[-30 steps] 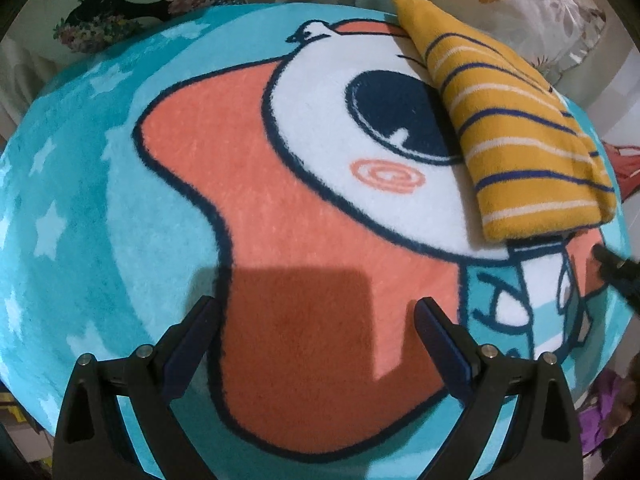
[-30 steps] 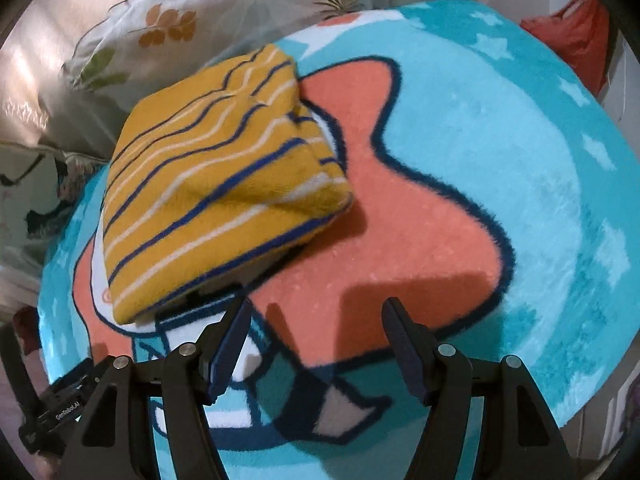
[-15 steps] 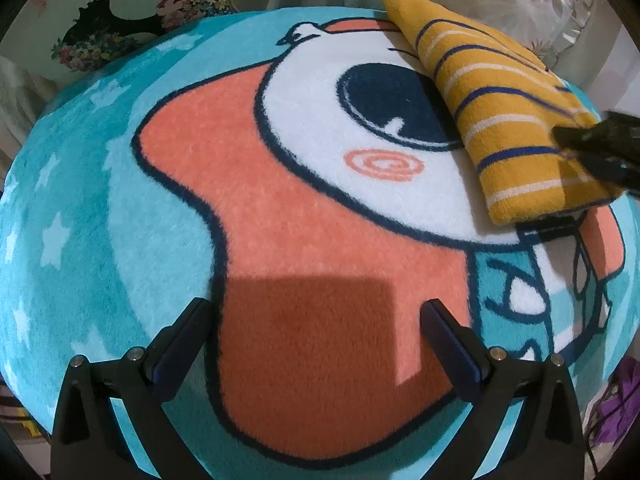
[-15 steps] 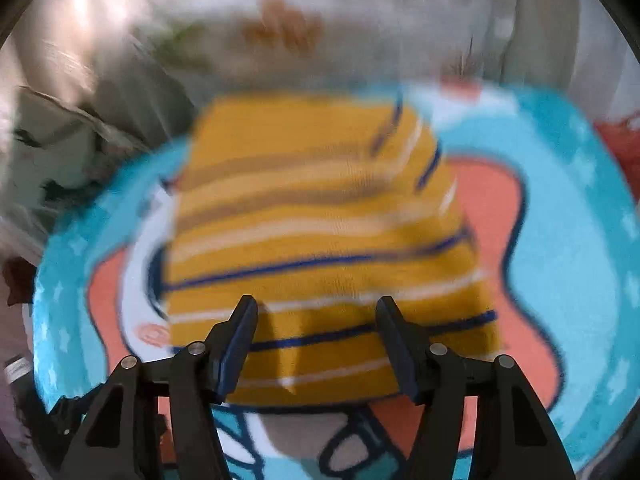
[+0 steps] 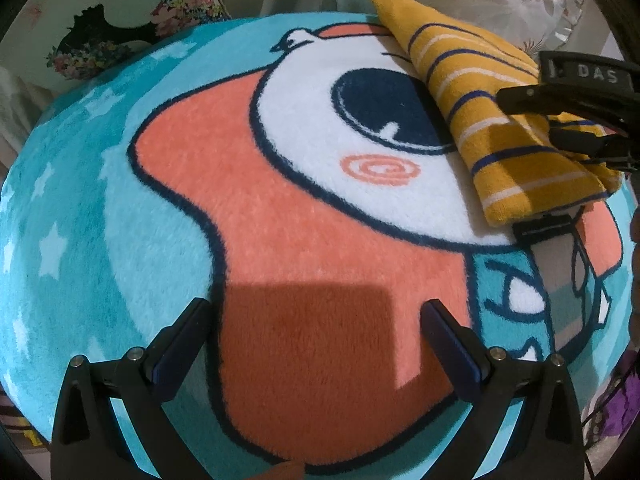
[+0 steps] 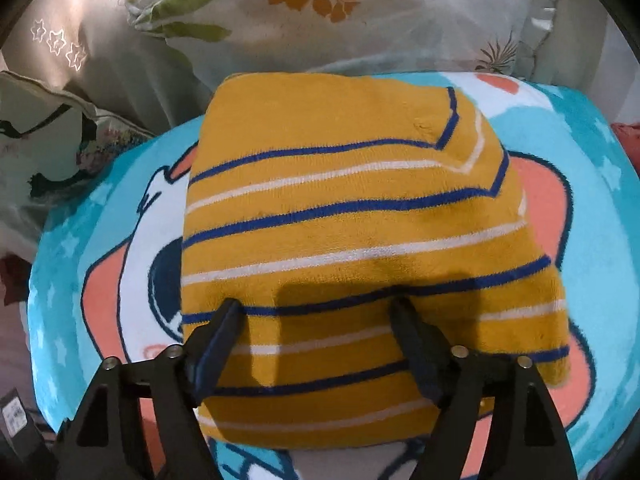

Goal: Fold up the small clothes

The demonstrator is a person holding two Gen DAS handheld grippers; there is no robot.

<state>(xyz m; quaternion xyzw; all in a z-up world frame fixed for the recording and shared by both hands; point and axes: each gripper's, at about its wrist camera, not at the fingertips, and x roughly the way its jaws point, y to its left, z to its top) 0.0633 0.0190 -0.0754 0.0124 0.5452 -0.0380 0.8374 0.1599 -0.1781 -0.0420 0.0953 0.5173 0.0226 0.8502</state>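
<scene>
A folded yellow garment (image 6: pixel 340 240) with blue and white stripes lies on a round cartoon rug (image 6: pixel 592 216). My right gripper (image 6: pixel 318 316) is open, and its fingertips rest on top of the garment's near part. In the left wrist view the garment (image 5: pixel 500 120) lies at the far right of the rug (image 5: pixel 80 200), with the right gripper's black body (image 5: pixel 568 92) over it. My left gripper (image 5: pixel 316 320) is open and empty over the rug's orange patch, well left of the garment.
Floral pillows (image 6: pixel 360 12) lie behind the rug. A black and white pillow (image 5: pixel 120 12) sits at the back left. Red fabric (image 6: pixel 628 140) shows at the right edge, and purple fabric (image 5: pixel 616 400) lies low on the right.
My right gripper has swung from beside the garment to over it and come down onto its near part. The left gripper has hardly moved.
</scene>
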